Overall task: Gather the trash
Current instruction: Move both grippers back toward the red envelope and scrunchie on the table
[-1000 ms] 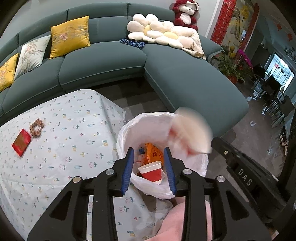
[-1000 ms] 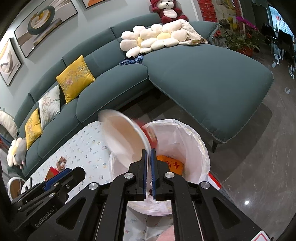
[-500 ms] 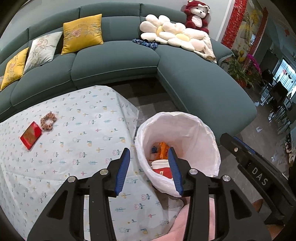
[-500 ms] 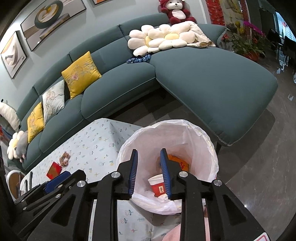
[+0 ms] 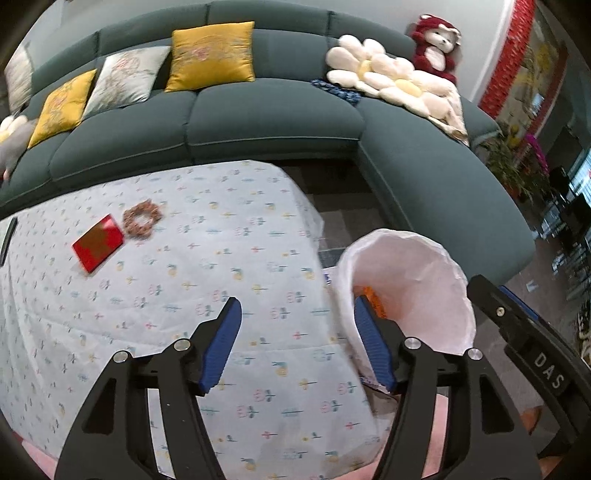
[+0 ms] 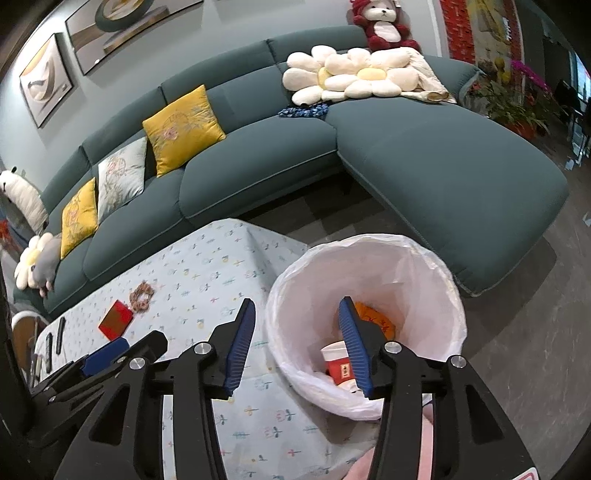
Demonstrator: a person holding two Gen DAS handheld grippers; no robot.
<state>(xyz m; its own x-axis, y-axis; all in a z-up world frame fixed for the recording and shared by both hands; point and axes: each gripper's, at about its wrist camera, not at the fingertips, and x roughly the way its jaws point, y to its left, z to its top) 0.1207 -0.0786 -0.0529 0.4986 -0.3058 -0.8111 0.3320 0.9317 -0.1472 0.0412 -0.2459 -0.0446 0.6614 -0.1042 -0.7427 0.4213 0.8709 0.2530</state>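
Here both the left gripper (image 5: 295, 343) and right gripper (image 6: 297, 347) are opening, empty, astride the bin's rim (image 6: 273, 295).

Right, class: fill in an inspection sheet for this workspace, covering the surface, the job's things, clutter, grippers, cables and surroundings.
Surface: table under a patterned cloth.
Job's things: white-lined bin beside the table, holding a red cup and orange wrapper.
Clutter: red packet and scrunchie on the cloth; dark slim items at its far end.
Grippers: left gripper opening, nothing between its jaws; right gripper opening, empty, over the bin's rim.
Cables: nothing seen.
Surroundings: teal sofa with cushions, plush bear, plants.
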